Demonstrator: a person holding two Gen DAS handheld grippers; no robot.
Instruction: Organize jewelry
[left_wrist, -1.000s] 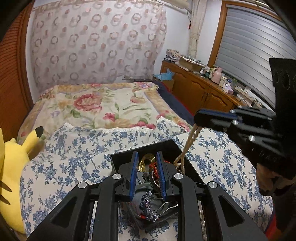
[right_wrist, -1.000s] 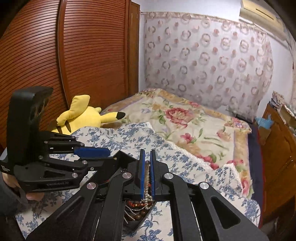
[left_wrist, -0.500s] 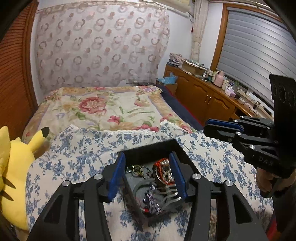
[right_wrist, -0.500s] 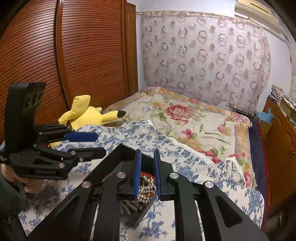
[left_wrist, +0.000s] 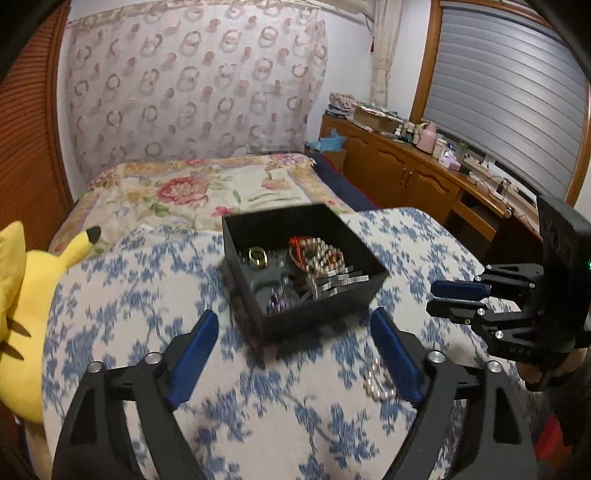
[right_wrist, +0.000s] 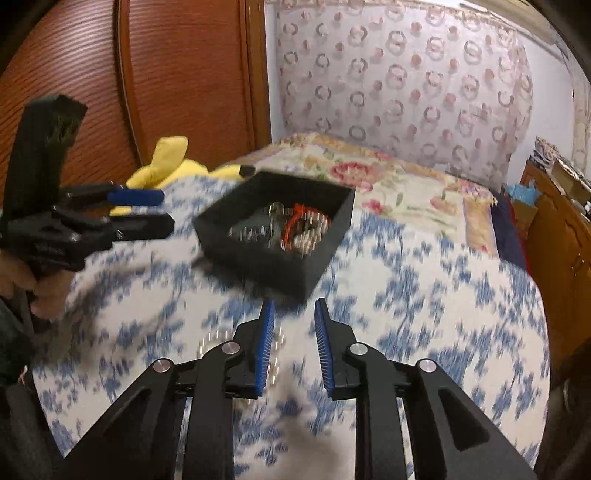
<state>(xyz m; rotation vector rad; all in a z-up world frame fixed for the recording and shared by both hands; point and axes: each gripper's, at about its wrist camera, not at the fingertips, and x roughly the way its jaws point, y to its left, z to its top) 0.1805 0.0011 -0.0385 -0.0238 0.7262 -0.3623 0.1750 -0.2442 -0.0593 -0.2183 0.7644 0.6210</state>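
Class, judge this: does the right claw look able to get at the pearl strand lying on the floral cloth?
Probably yes. The pearl strand lies loose beside the right claw, outside the black box; its jaws are opening and nothing covers it.

My left gripper: hard black plastic, looking matt, with blue rubbery pads and shiny metal pins.
Box: I am seeing dull black sides, maybe plastic.
Beads: pearly and shining.
Cover: soft cloth with blue flowers.
Toy: fuzzy yellow plush.
Cupboard: glossy brown wood.
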